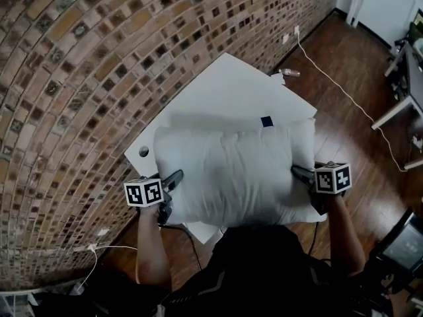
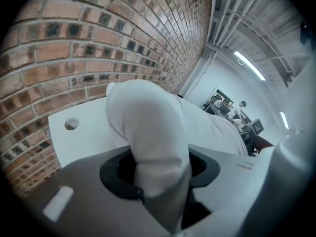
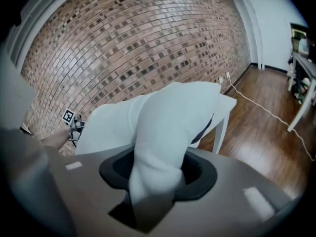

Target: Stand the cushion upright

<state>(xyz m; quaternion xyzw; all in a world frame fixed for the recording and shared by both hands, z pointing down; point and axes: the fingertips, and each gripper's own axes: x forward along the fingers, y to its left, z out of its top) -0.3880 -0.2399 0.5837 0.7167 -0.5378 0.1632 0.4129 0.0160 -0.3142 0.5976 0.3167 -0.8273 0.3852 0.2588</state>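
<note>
1. Placement: the plump white fabric cushion (image 1: 231,170) spans the near part of the square white worktop (image 1: 225,84), which stands against the red-brown brick wall (image 1: 73,78). Its long axis runs left to right in front of the person, and a small dark blue tag (image 1: 266,121) shows at its far edge. Whether its underside rests on the worktop cannot be told.
2. Grip: the left hand-held gripper (image 1: 173,179) is clamped on the cushion's left end and the right hand-held gripper (image 1: 301,174) on its right end. In each gripper view the cloth is bunched and squeezed narrow between the jaws, then swells out fat beyond them.
3. Handling: the cushion looks light and very soft, since the filling gives way wherever it is pinched. Each hold probably catches the cover and a little stuffing, so the middle is likely to sag between the two holds. It is not fragile, and the matte cloth should not slip easily.
4. Holds: the two short ends, taken evenly as they are now, suit tipping it up onto one long edge.
5. Risk: with so soft a base it may slump or topple once let go, so the lower edge wants settling flat first.
</note>
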